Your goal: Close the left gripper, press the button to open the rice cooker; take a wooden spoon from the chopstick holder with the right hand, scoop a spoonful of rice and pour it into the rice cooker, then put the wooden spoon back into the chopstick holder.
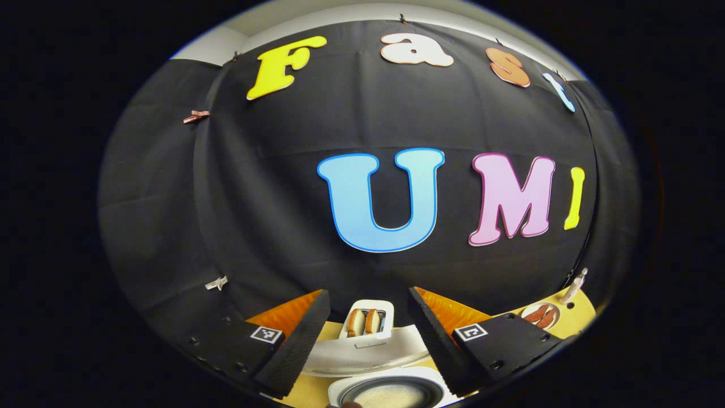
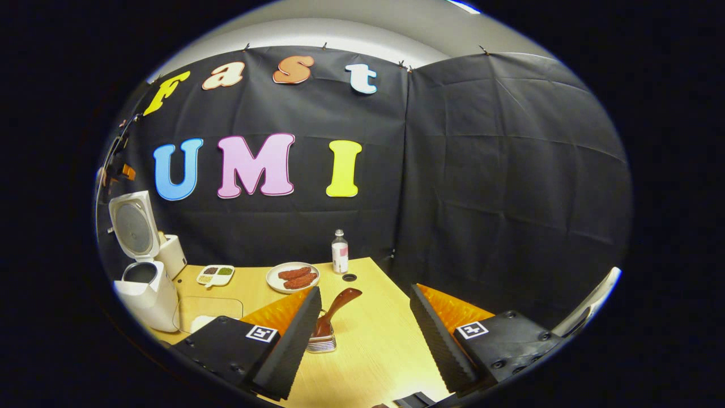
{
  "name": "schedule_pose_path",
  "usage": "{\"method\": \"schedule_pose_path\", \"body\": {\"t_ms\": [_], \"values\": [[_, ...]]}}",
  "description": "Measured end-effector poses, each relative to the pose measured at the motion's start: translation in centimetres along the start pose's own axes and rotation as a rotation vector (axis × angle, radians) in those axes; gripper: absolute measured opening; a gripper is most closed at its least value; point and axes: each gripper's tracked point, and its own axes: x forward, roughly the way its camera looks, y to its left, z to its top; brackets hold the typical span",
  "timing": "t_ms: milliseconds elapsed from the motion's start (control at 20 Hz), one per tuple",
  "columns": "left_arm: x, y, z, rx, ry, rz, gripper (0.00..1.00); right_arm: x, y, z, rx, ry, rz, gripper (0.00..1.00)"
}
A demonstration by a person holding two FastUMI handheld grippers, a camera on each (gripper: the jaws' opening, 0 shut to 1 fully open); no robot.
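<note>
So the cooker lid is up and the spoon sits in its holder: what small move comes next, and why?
Probably move the open right gripper forward and left to the wooden spoon handle. The rice cooker is open, and the spoon stands in the chopstick holder.

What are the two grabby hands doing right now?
Left hand-held gripper: open, holding nothing.
Right hand-held gripper: open, holding nothing.
</note>
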Motion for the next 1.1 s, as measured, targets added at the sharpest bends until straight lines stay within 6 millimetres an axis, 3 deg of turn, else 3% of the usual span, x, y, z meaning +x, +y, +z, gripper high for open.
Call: {"method": "schedule_pose_path", "body": {"t_ms": [200,400,700,950,1100], "values": [[2.5,-0.7,-3.5,-0.097,0.093,-0.021,0.95,-1.2,0.6,0.2,-0.010,-0.005,-0.002,0.98],[1.6,-1.3,-4.8,-0.142,0.124,-0.020,0.98,-1.4,1.5,-0.4,-0.033,0.001,0.020,0.98],[-2.9,-2.9,-6.7,-0.146,0.197,-0.013,0.99,-1.0,3.5,-2.4,-0.016,0.031,0.120,0.98],[-7.8,-4.8,-11.0,-0.148,0.281,-0.028,0.99,-0.6,4.9,-4.1,0.000,0.064,0.196,0.98],[-10.1,-5.9,-14.9,-0.162,0.344,-0.025,0.99,-0.8,5.5,-4.6,0.020,0.073,0.237,0.98]]}}
